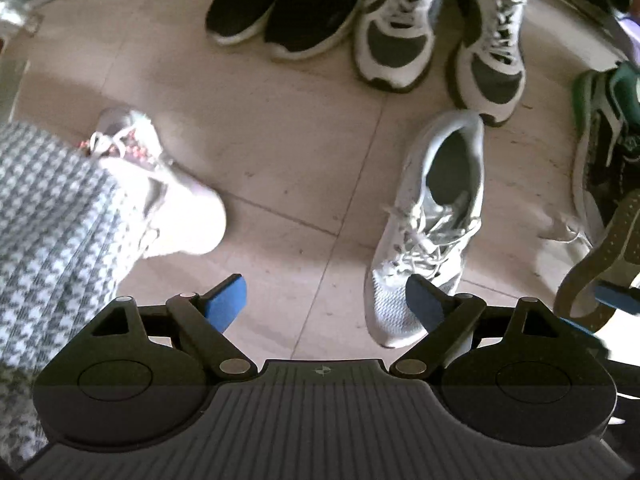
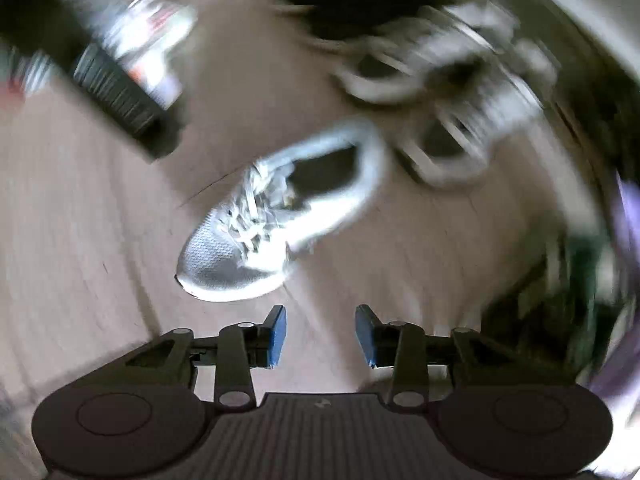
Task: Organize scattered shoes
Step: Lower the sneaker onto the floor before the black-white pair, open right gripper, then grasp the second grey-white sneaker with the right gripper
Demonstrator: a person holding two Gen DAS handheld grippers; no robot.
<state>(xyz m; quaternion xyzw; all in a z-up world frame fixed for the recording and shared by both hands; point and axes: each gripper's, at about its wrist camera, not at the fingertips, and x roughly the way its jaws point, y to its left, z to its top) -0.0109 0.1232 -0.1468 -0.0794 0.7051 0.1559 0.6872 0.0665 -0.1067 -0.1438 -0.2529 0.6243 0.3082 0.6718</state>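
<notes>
**On the tiled floor, one grey sneaker lay loose between two empty grippers**

At the left edge of the left wrist view, a person's houndstooth-patterned trouser leg (image 1: 48, 216) came down over a worn white sneaker with pinkish laces (image 1: 160, 188) standing on the beige tiled floor (image 1: 280, 152). Low in that view the left gripper (image 1: 326, 300) pointed down at the tiles with its blue pads (image 1: 226, 300) spread wide and nothing between them. The loose light grey sneaker (image 1: 428, 236) lay just beyond the gripper's right-hand pad, toe toward the camera, laces untied, heel end nearly touching a grey-and-white pair (image 1: 440, 40) lined up along the top. A black pair (image 1: 280, 12) stood to the left of that pair. At the far right a green-and-black shoe (image 1: 604, 128) lay against the frame edge, and below it a tan sole (image 1: 600, 264) was tipped up beside another blue pad.

From the right wrist view, heavily blurred, the right gripper (image 2: 320, 336) hung above bare floor, its blue pads (image 2: 280, 332) partly apart and gripping nothing. The same grey sneaker (image 2: 280, 216) lay on the floor ahead of those pads and slightly to their left, clear of them, toe nearest. The left gripper's ribbed dark body (image 2: 120, 96) showed at upper left; the grey-and-white pair (image 2: 440, 92) was a smear at upper right.
</notes>
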